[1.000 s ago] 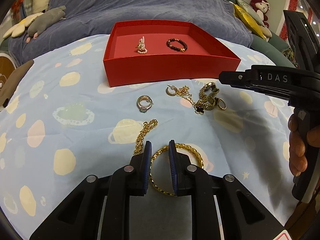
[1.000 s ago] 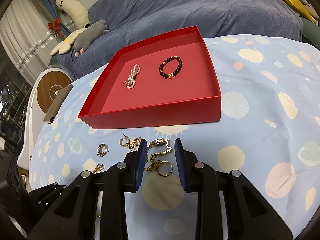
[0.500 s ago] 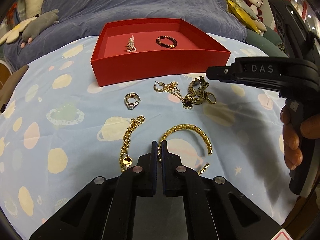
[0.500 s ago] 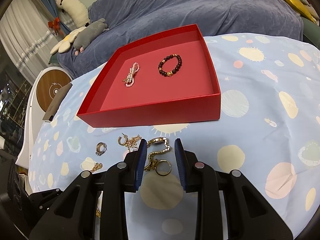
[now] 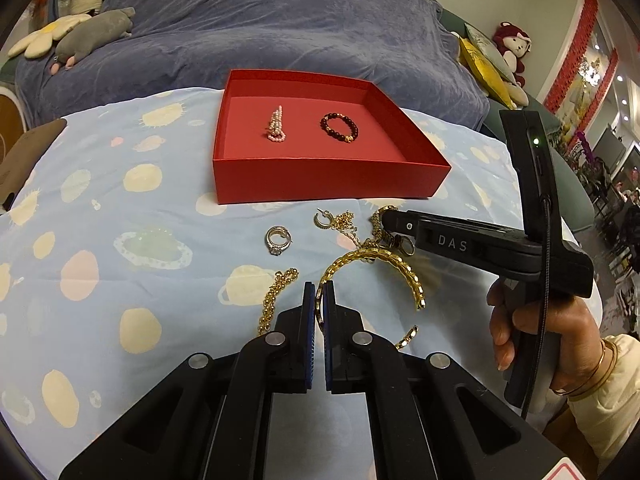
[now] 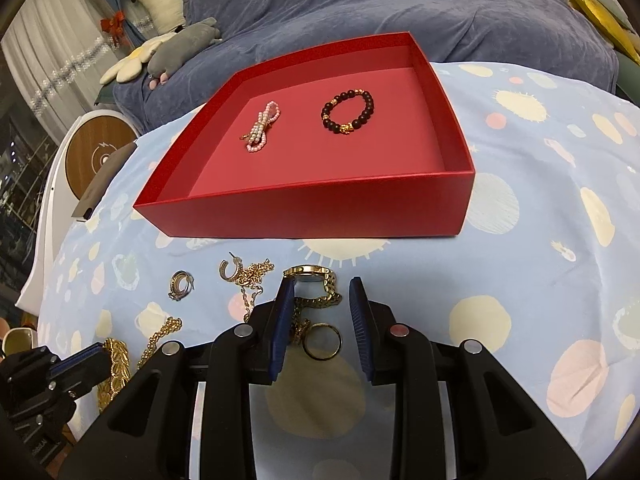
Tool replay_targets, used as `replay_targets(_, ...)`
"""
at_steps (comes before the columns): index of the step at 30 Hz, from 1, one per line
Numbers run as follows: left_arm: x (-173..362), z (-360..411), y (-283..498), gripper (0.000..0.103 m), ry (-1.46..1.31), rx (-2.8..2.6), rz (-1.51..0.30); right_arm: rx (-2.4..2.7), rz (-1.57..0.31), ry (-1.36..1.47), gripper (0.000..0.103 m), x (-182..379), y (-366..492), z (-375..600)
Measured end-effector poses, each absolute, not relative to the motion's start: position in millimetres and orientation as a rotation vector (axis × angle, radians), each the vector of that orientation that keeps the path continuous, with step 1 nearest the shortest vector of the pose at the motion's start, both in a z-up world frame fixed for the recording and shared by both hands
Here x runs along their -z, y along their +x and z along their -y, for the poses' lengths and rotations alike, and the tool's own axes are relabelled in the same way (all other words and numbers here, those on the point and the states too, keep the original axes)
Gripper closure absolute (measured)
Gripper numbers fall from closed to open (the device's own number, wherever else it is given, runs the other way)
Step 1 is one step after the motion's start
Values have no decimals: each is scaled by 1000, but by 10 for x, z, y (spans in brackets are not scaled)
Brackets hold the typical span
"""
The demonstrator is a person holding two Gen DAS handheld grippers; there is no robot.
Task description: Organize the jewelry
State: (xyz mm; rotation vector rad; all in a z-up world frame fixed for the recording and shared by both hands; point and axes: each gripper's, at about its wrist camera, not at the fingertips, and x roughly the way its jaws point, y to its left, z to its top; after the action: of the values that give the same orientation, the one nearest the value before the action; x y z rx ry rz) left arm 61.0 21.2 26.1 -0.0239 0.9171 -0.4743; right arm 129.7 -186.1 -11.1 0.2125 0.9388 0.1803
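My left gripper is shut on the rim of a gold bangle and holds it just above the cloth. A red box behind holds a pink bead bracelet and a dark bead bracelet. My right gripper is open, low over a gold watch and a gold ring. The box with both bracelets also shows in the right wrist view. A silver ring, a gold hoop earring and a gold chain lie on the cloth.
A pale blue spotted cloth covers the table. A blue-covered sofa with plush toys stands behind. A round white device sits at the left table edge. The right gripper body hangs over the jewelry pile.
My left gripper shut on the gold bangle and lifted it forward toward the pile. My right gripper moved lower and closer to the watch and ring, staying open.
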Motion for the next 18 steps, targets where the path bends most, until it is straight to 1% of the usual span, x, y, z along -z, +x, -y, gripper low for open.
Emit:
replay_targets(1, -257, -222, 613, 102, -26, 471, -918, -185, -933, 206, 76, 115, 1299, 1845)
replay_targets(4, -254, -236, 628, 102, -33, 466, -924, -206, -927, 198, 83, 131, 1311, 1809)
replay_targets(6, -260, -243, 637, 102, -37, 460, -926, -216, -928, 198, 92, 121, 1313, 1806)
replay_targets(8, -271, -256, 655, 102, -47, 458, -928, -220, -931, 199, 97, 113, 1314, 1807)
replay_targets(13, -320, -259, 669, 102, -54, 453, -914, -204, -940, 239, 97, 128, 1345, 1916)
replay_targets(15, -327, -248, 662, 102, -52, 455, -911, -190, -938, 242, 94, 122, 1358, 1938)
replay_targets(18, -313, -232, 655, 102, -46, 456, -914, -203, -965, 234, 93, 180, 1398, 1907)
